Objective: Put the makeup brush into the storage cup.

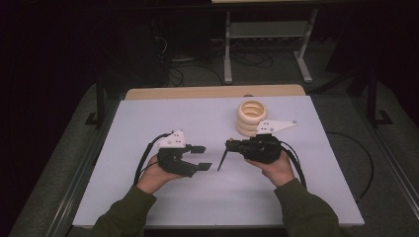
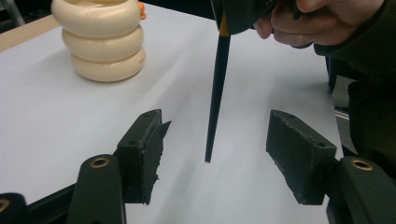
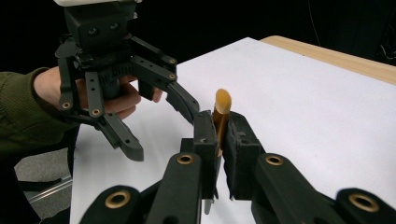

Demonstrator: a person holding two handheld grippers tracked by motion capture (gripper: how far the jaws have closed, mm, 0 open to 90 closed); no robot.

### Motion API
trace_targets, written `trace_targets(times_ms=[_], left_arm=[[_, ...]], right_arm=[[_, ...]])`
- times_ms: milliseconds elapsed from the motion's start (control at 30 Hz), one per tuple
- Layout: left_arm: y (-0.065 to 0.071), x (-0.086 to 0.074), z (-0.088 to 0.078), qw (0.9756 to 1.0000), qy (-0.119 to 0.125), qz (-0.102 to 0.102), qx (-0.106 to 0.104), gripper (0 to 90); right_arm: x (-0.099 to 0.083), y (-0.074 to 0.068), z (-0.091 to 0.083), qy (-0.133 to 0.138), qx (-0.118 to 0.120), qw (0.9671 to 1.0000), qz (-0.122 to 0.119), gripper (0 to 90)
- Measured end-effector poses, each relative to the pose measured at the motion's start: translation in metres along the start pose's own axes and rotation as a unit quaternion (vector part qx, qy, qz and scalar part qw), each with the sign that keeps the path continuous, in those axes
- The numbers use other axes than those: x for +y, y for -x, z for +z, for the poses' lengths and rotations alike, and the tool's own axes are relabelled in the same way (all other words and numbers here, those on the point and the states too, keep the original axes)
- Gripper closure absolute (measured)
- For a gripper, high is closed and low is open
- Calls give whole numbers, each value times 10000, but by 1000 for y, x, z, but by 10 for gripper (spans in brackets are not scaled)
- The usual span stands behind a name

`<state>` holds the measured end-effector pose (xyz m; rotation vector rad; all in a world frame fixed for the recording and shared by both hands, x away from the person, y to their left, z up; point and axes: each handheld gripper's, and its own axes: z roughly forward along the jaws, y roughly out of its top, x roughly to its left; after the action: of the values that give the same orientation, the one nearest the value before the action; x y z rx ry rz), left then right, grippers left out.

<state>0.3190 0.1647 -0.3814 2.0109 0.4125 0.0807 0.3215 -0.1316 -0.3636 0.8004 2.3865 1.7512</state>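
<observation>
The right gripper pinches the top of a thin black stick with an orange end, which hangs with its long axis almost upright, its tip just above the bench, to the right of the spread, empty left gripper.

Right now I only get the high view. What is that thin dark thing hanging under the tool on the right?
Observer: It's a slim stick. The right tool clamps its amber top end between both pads, and the rest of the shaft is black.
Operator: Is the other tool gripping it too?
Observer: No. The left tool stands open. The stick's black shaft hangs between its pads, with a gap on each side.
</observation>
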Motion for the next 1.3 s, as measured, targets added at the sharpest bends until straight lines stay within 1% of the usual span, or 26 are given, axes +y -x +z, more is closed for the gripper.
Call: trace_targets(times_ms=[167,233,400,467,567,600,667,700,733,767,833,933,1033,1067,1100,1167,1300], left_arm=[[0,-10,-9,9999,-24,-67,154,297],[1,-14,-12,9996,-117,-92,228,268],[4,-23,-19,9993,-170,-115,302,213],[4,-26,-23,9990,-197,-160,375,189],[4,-30,-29,9988,-161,-182,429,172],[4,-31,-31,9987,-137,-235,440,162],[3,-33,-34,9985,-161,-227,476,141],[3,-34,-36,9983,-145,-279,491,136],[3,-35,-37,9981,-190,-268,527,127],[2,-37,-39,9978,-176,-298,560,108],[1,-39,-42,9975,-193,-305,601,91],[1,-42,-46,9970,-155,-383,650,77],[2,-47,-49,9967,-215,-403,670,31],[2,-48,-51,9967,-205,-377,696,31],[3,-50,-52,9965,-200,-395,709,30],[3,-53,-53,9962,-259,-395,726,24],[5,-58,-54,9960,-263,-431,741,24]], right_arm=[[1,2,-3,-30,-58,10000,-31,833],[1,2,-4,-50,-99,9999,-40,833],[2,3,-4,-81,-143,9999,-37,833],[2,3,-4,-97,-149,9998,-51,833],[4,2,-4,-129,-180,9997,-91,833],[5,2,-4,-149,-189,9997,-93,833],[7,2,-5,-134,-189,9997,-123,833],[9,2,-5,-132,-180,9997,-100,833],[10,2,-5,-133,-186,9997,-133,833],[11,2,-5,-145,-196,9996,-154,833],[12,3,-4,-148,-205,9996,-141,833],[14,6,-4,-145,-232,9996,-99,833],[15,8,-4,-167,-240,9995,-95,833],[15,8,-4,-189,-246,9995,-114,833],[15,9,-3,-193,-262,9994,-141,832],[15,9,-3,-237,-275,9993,-120,833],[16,12,-5,-244,-319,9991,-131,833]])
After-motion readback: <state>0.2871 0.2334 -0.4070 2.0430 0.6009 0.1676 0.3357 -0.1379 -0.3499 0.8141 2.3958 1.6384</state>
